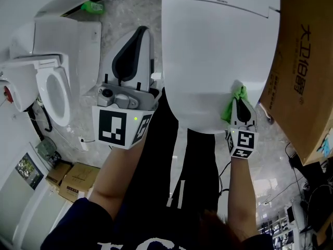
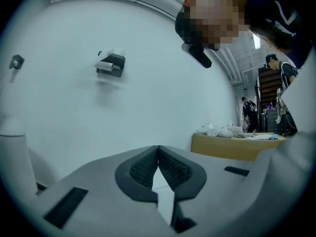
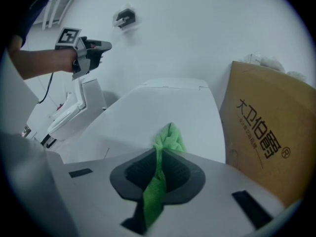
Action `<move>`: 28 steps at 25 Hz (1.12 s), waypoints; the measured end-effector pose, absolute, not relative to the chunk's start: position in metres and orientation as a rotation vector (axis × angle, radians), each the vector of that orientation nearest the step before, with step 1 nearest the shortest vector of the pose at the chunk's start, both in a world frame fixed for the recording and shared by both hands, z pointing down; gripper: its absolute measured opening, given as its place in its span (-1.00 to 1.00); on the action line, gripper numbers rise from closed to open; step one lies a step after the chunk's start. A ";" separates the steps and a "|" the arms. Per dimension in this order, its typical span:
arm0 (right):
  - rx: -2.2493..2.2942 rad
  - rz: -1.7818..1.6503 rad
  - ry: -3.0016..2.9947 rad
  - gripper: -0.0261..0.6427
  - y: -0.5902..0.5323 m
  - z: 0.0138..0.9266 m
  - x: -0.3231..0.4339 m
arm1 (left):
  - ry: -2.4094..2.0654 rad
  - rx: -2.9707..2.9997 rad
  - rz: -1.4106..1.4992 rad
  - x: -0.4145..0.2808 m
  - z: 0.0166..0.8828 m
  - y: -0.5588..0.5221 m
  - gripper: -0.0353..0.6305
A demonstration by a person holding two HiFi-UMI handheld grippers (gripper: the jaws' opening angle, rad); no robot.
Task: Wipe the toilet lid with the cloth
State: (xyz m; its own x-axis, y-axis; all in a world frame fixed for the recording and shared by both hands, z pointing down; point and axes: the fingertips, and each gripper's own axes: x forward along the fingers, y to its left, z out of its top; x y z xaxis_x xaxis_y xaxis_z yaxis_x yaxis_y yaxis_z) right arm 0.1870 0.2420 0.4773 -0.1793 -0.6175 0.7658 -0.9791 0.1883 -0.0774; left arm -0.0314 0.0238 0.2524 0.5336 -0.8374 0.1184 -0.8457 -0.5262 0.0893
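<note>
- Two grippers were in view, and I saw each in its own camera and in the head view.
- Right gripper [image 3: 160, 154] was clenched on the green cloth [image 3: 168, 138]. A strip of it ran down between the jaws and a bunch stuck out past the tips.
- From the head view, that bunch lay against the white lid [image 1: 218, 51] at its near right edge, on the side toward the box [image 1: 304, 72].
- Left gripper [image 2: 158, 154] had its jaws pressed together at the tips, with nothing between them.
- I held the left gripper off the lid, over the gap between the lid and a second toilet [image 1: 52, 82] further left. Its own view faced a bare white wall.
- The lid was closed and took up the middle of the head view.
- The box was brown cardboard with print on its side and stood just beside the lid on the right.
- A second green thing [image 1: 92, 7] lay far off, near the second toilet's tank; I could not tell what it was.
</note>
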 end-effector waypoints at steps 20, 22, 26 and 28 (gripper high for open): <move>0.844 0.706 -2.224 -0.78 0.248 0.473 -0.041 | -1.497 2.605 0.082 -0.058 0.252 0.031 -0.83; 0.791 0.720 -2.234 -0.77 0.253 0.474 -0.051 | -1.500 2.600 0.085 -0.059 0.253 0.032 -0.83; 0.681 0.737 -2.253 -0.78 0.268 0.473 -0.062 | -1.496 2.608 0.089 -0.058 0.250 0.034 -0.83; 0.624 0.734 -2.262 -0.78 0.277 0.473 -0.062 | -1.495 2.612 0.091 -0.058 0.249 0.034 -0.83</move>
State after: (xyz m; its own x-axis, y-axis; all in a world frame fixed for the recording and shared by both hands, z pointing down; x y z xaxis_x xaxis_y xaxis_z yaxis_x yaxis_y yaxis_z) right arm -0.0621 0.2771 0.4730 -0.6611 -0.2264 0.7153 -0.6032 0.7273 -0.3274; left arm -0.0582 0.0340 0.2492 0.5073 -0.8538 0.1172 -0.8617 -0.5005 0.0834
